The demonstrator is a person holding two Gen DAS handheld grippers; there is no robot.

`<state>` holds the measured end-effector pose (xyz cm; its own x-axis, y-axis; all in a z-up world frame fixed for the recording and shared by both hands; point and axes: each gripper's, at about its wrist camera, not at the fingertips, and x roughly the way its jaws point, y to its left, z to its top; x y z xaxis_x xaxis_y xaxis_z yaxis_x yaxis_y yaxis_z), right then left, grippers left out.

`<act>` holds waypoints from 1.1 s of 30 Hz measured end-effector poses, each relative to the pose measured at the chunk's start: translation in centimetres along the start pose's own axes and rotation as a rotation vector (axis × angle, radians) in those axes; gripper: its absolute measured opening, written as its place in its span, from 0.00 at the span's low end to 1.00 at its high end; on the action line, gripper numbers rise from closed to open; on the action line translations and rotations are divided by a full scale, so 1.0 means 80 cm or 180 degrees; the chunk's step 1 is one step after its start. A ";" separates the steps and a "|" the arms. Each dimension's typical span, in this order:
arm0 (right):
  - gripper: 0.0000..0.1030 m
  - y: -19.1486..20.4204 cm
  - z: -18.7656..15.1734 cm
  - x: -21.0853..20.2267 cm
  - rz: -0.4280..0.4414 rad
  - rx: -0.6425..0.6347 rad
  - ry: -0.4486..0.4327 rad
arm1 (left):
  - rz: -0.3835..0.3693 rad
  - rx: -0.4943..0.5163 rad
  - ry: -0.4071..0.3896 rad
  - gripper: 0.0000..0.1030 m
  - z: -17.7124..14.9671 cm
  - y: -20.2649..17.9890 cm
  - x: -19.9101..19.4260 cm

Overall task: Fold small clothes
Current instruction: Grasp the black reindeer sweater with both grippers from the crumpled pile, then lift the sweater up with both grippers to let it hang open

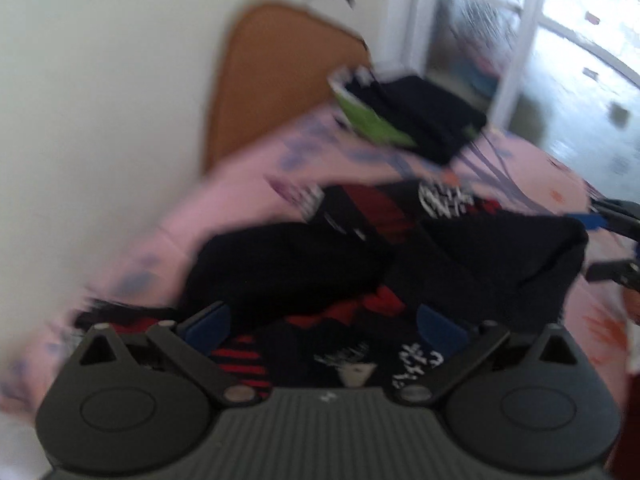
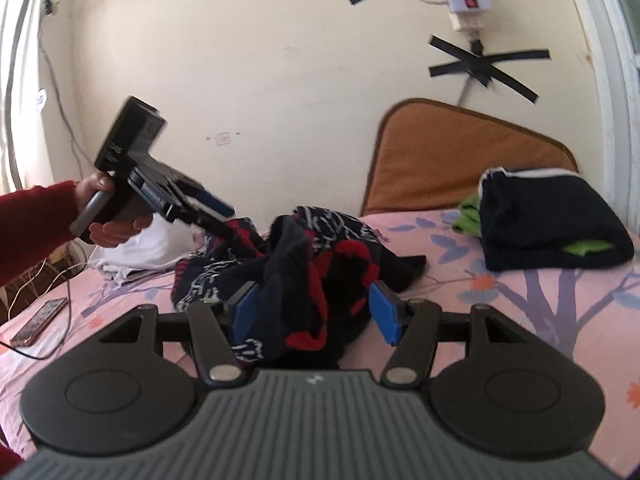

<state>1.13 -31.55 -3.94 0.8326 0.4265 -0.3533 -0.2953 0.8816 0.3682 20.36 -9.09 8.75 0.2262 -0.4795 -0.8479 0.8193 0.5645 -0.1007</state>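
Lying rumpled on the bed (image 2: 560, 300), the sweater (image 2: 304, 264) sits between open claws.

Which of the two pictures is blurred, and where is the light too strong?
Left wrist view: motion blur smears the whole scene, even the dark patterned garment; the window at upper right is overexposed. Right wrist view: mostly sharp, evenly lit; fisheye bends the wall edges, and only the left gripper is slightly soft.
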 end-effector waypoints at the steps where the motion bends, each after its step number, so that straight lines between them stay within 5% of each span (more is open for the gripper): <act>1: 0.62 -0.002 -0.001 0.000 -0.0012 0.0026 0.0006 | -0.0156 -0.0022 0.0167 0.97 0.000 0.003 0.011; 3: 0.63 -0.006 -0.002 0.002 -0.0059 0.0057 0.0020 | -0.0233 0.0065 0.0349 0.78 -0.005 0.001 0.018; 5: 0.64 -0.007 -0.002 0.004 -0.0086 0.0043 0.0035 | -0.0133 0.0215 0.0396 0.47 -0.018 -0.007 0.011; 11: 0.64 -0.006 -0.003 0.017 -0.0009 -0.0110 0.0152 | 0.0179 0.0285 0.0250 0.18 -0.054 -0.011 -0.040; 17: 0.65 0.009 -0.003 0.019 0.0096 -0.0313 0.0166 | 0.0535 0.0321 -0.0149 0.15 -0.080 -0.037 -0.078; 24: 0.69 0.028 -0.001 0.015 0.0268 -0.0633 0.0204 | 0.0984 -0.0370 -0.0995 0.13 -0.142 -0.076 -0.155; 25: 0.65 0.031 -0.002 0.019 0.0271 -0.0719 0.0226 | 0.1037 -0.0481 -0.1168 0.12 -0.152 -0.086 -0.171; 27: 0.17 0.040 -0.002 0.032 0.0215 -0.0922 0.0319 | 0.1110 -0.0662 -0.1522 0.12 -0.168 -0.108 -0.203; 30: 0.16 0.055 0.005 0.038 0.0039 -0.1155 0.0240 | 0.1216 -0.0874 -0.1946 0.12 -0.184 -0.139 -0.246; 33: 0.14 0.077 0.046 0.011 -0.0065 -0.1346 -0.0272 | 0.1317 -0.0966 -0.2283 0.12 -0.186 -0.158 -0.288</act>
<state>1.77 -26.52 1.19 0.8709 0.4056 -0.2777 -0.4296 0.9025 -0.0291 -3.06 4.83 21.77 0.8335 -0.4460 -0.3261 0.4464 0.8914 -0.0783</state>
